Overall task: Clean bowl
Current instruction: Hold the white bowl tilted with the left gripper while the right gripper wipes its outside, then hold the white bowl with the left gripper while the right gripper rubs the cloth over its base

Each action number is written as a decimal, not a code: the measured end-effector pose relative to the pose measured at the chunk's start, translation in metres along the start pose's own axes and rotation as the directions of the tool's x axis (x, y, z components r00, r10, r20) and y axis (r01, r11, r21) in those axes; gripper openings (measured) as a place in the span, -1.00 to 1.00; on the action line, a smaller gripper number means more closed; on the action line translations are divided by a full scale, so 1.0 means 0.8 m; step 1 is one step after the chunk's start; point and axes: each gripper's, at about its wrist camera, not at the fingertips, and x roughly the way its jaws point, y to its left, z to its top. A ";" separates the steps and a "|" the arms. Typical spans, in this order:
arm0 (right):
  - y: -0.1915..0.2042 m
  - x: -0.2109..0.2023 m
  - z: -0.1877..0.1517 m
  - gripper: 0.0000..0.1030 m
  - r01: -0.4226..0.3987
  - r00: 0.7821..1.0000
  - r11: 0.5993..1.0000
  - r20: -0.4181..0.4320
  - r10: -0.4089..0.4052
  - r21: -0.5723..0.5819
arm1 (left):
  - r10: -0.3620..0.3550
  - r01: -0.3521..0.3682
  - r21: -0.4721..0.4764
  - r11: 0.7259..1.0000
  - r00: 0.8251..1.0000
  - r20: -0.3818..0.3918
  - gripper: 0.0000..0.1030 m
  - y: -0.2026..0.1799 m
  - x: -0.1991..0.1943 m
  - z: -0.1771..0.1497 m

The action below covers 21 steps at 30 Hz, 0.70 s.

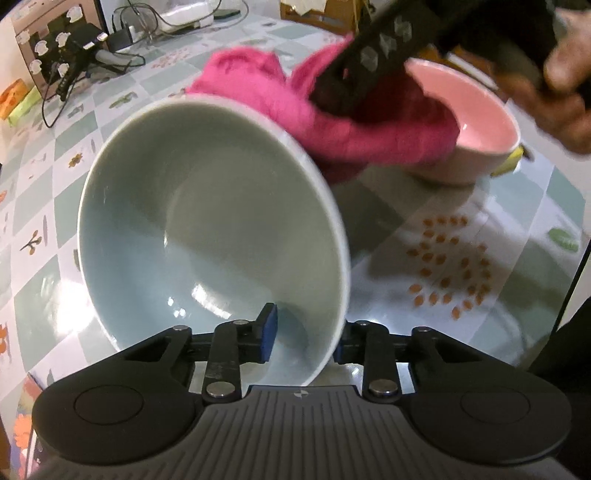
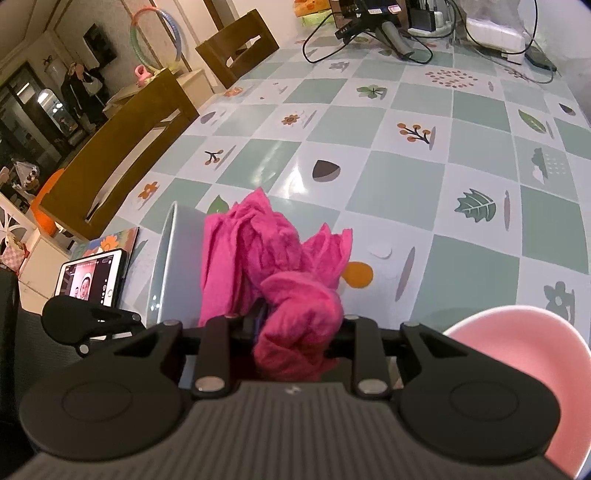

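A pale blue-grey bowl (image 1: 207, 229) is tilted on its side, its opening facing the left wrist camera. My left gripper (image 1: 304, 332) is shut on its rim, one blue pad inside the bowl and one outside. The bowl's edge also shows in the right wrist view (image 2: 166, 266). My right gripper (image 2: 295, 332) is shut on a bright pink cloth (image 2: 280, 266). In the left wrist view the cloth (image 1: 369, 125) hangs just behind the bowl's upper right rim, under the right gripper (image 1: 332, 99). A pink bowl (image 1: 480, 125) stands upright behind the cloth.
The table has a green-and-white checked cover (image 2: 406, 177). A phone (image 2: 92, 277) stands at its left edge. Cables and electronics (image 2: 388, 26) lie at the far end. Wooden chairs (image 2: 122, 155) stand along the left side. The pink bowl (image 2: 524, 354) is at the right.
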 end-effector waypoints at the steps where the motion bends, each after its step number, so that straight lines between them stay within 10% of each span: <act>1: 0.001 -0.001 -0.002 -0.43 0.001 1.000 1.000 0.000 -0.001 -0.003 | -0.001 0.001 -0.004 1.000 1.000 0.010 -0.39 -0.003 -0.003 0.004; 7: 0.007 -0.007 -0.016 -0.43 0.005 1.000 1.000 -0.004 -0.005 -0.024 | 0.023 -0.022 -0.021 1.000 0.999 0.047 -0.71 -0.024 -0.015 0.022; 21: -0.002 -0.027 -0.033 -0.42 -0.027 1.000 0.995 -0.016 0.025 -0.096 | 0.148 -0.146 -0.056 0.988 0.988 0.037 -0.63 -0.066 -0.002 -0.010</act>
